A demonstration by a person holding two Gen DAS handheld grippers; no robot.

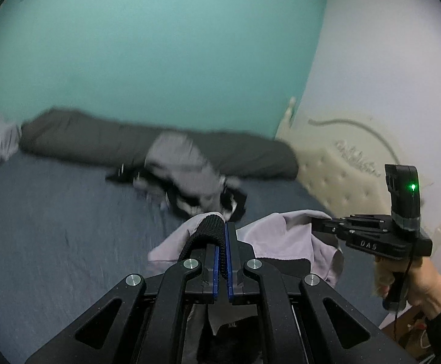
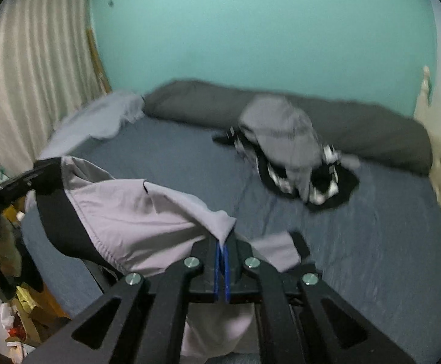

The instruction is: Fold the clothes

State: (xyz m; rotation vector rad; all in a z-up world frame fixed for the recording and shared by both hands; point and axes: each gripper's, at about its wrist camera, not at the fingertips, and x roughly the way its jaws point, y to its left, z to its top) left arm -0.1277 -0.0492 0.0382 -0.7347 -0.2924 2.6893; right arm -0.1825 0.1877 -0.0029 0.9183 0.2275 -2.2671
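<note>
Two grippers, both clamped on one garment. Left gripper [image 1: 222, 227]: jaws closed tight on the black ribbed band of the lilac garment [image 1: 276, 233], band pinched between the blue pads. Right gripper [image 2: 222, 244]: jaws closed on a lilac fabric edge of the same garment [image 2: 135, 212]. The garment hangs between the two, lifted above the bed [image 2: 357, 242], with its lower part drooping under both grippers. The size tag reads XXL in the left wrist view.

One hand visible [image 1: 423, 288], gripping the right gripper's handle; one green LED lit on that unit.

On the bed, a blue-grey sheet. One heap of clothes [image 2: 296, 157], grey piece on top of black-and-white ones, count inside unclear, blurred. One long dark bolster [image 2: 372, 124] along the teal wall, just behind the heap. One pale lilac cloth [image 2: 99, 121] at the far left corner, well apart from the heap. One cream tufted headboard [image 1: 335, 176] at the right.
</note>
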